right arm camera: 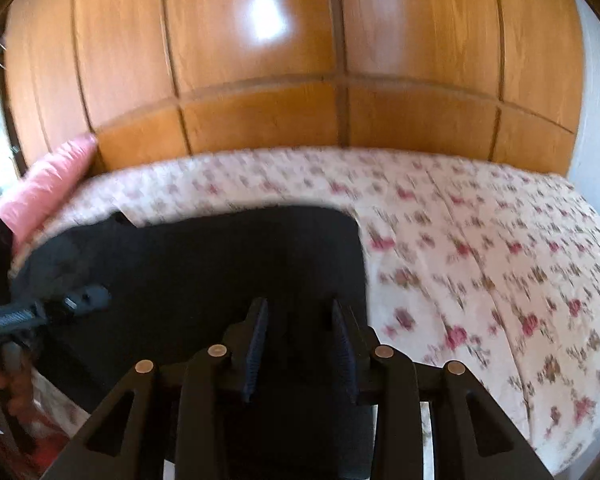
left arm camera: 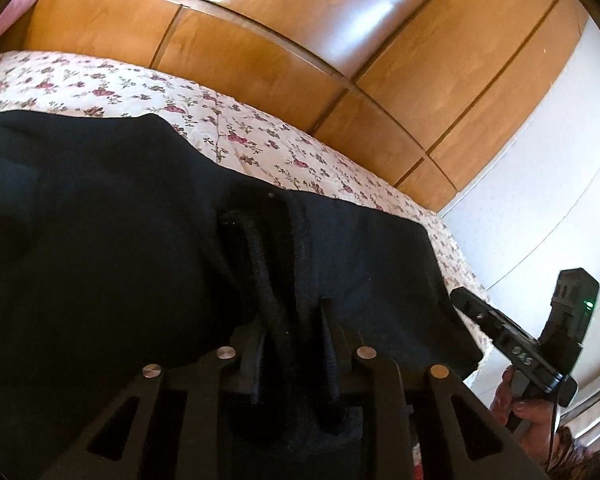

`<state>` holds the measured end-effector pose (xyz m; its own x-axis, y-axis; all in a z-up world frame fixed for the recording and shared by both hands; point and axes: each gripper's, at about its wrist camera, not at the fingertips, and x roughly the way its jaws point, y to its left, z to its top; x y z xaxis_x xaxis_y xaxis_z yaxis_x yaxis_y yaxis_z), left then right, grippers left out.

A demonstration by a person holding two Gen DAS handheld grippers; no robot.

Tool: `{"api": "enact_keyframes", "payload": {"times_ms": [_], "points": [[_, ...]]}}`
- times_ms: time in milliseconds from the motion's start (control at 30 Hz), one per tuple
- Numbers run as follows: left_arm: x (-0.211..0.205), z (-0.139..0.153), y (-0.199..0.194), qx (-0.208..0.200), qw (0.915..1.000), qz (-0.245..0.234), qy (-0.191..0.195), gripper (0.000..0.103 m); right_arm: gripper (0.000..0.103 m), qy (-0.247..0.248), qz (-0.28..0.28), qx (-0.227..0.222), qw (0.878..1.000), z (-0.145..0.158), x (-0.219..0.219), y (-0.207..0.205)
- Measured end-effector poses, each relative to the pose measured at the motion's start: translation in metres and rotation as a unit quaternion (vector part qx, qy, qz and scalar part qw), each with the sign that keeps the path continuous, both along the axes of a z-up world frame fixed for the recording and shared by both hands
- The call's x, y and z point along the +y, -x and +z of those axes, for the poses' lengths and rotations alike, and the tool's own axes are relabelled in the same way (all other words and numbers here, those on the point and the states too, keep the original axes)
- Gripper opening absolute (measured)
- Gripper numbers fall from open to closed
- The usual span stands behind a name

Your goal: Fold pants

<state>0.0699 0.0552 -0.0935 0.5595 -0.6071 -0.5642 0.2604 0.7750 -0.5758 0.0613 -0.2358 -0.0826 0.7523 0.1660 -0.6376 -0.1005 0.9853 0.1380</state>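
Black pants (left arm camera: 100, 220) lie spread on a floral bedspread (left arm camera: 260, 148). My left gripper (left arm camera: 292, 332) is at their near edge, shut on a thick ribbed fold of the waistband (left arm camera: 274, 280) that runs up between its fingers. At the right edge of the pants, a hand holds my right gripper (left arm camera: 466, 300). In the right wrist view the pants (right arm camera: 220, 256) fill the lower left. My right gripper (right arm camera: 300, 332) is shut on their near edge, and black cloth fills the gap between its fingers and hangs below them. My left gripper (right arm camera: 88, 296) reaches in from the left.
A wooden wardrobe (right arm camera: 260, 120) stands right behind the bed. A pink pillow (right arm camera: 48, 184) lies at the bed's far left. A white wall (left arm camera: 540, 200) is to the right. The bedspread (right arm camera: 480, 260) is bare to the right of the pants.
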Motion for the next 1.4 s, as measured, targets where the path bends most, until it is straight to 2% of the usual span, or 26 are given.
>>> {"api": "enact_keyframes", "payload": {"times_ms": [100,167,233,300,400,467,600,700,733,800,833,867,967,1133,1167,1233,1267,1300,1333,1400], "points": [[0.007,0.006,0.002,-0.004,0.9999,0.015,-0.002,0.029,0.035,-0.002,0.032,-0.021,0.999,0.009,0.014,0.001],[0.015,0.009,0.003,-0.014,0.9994,0.031,-0.008,0.033,0.035,-0.004,0.045,-0.008,0.999,0.004,0.019,-0.005],[0.031,0.011,0.005,-0.012,0.9984,0.054,-0.011,0.033,0.037,-0.025,0.050,0.026,0.998,-0.009,0.020,-0.015],[0.058,0.014,0.011,-0.007,0.9951,0.098,-0.008,0.033,0.037,-0.032,0.038,0.060,0.997,-0.026,0.019,-0.023],[0.096,0.016,0.028,-0.009,0.9882,0.153,0.007,0.033,0.040,-0.037,0.039,0.047,0.997,-0.027,0.019,-0.021],[0.123,0.017,0.043,-0.008,0.9792,0.202,0.006,0.033,0.040,-0.021,0.044,0.043,0.998,-0.027,0.025,-0.019],[0.172,0.022,0.074,-0.004,0.9519,0.306,0.008,0.034,0.042,-0.018,0.040,0.041,0.998,-0.026,0.027,-0.017],[0.201,0.029,0.107,-0.019,0.9208,0.389,0.012,0.040,0.043,-0.014,0.040,0.027,0.999,-0.019,0.028,-0.015],[0.211,0.031,0.121,-0.024,0.9059,0.423,0.007,0.044,0.043,-0.023,0.043,0.020,0.999,-0.016,0.028,-0.013],[0.221,0.030,0.138,-0.029,0.8875,0.460,0.002,0.048,0.044,-0.035,0.051,0.021,0.998,-0.014,0.030,-0.012],[0.225,0.028,0.144,-0.025,0.8814,0.472,-0.001,0.051,0.044,-0.032,0.053,0.025,0.998,-0.015,0.032,-0.012],[0.229,0.024,0.148,-0.011,0.8765,0.481,-0.001,0.051,0.044,-0.028,0.052,0.026,0.998,-0.017,0.032,-0.012],[0.235,0.012,0.156,0.015,0.8776,0.479,0.022,0.051,0.044,-0.027,0.055,0.029,0.998,-0.021,0.032,-0.013],[0.242,0.003,0.170,0.015,0.8659,0.495,0.069,0.051,0.044,-0.033,0.055,0.031,0.997,-0.020,0.031,-0.012],[0.246,0.005,0.177,0.010,0.8595,0.506,0.070,0.051,0.044,-0.036,0.054,0.032,0.997,-0.020,0.030,-0.012],[0.252,0.005,0.186,0.008,0.8380,0.542,0.060,0.050,0.044,-0.041,0.054,0.033,0.997,-0.021,0.029,-0.012],[0.255,0.003,0.188,0.007,0.8311,0.552,0.068,0.051,0.044,-0.042,0.053,0.033,0.997,-0.021,0.029,-0.012],[0.260,-0.001,0.188,0.012,0.8311,0.549,0.086,0.051,0.045,-0.041,0.054,0.032,0.997,-0.021,0.029,-0.012],[0.264,-0.009,0.185,0.033,0.8389,0.532,0.111,0.049,0.046,-0.040,0.055,0.031,0.997,-0.021,0.030,-0.011],[0.266,-0.022,0.178,0.054,0.8489,0.501,0.161,0.049,0.047,-0.037,0.057,0.031,0.997,-0.021,0.031,-0.011]]}}
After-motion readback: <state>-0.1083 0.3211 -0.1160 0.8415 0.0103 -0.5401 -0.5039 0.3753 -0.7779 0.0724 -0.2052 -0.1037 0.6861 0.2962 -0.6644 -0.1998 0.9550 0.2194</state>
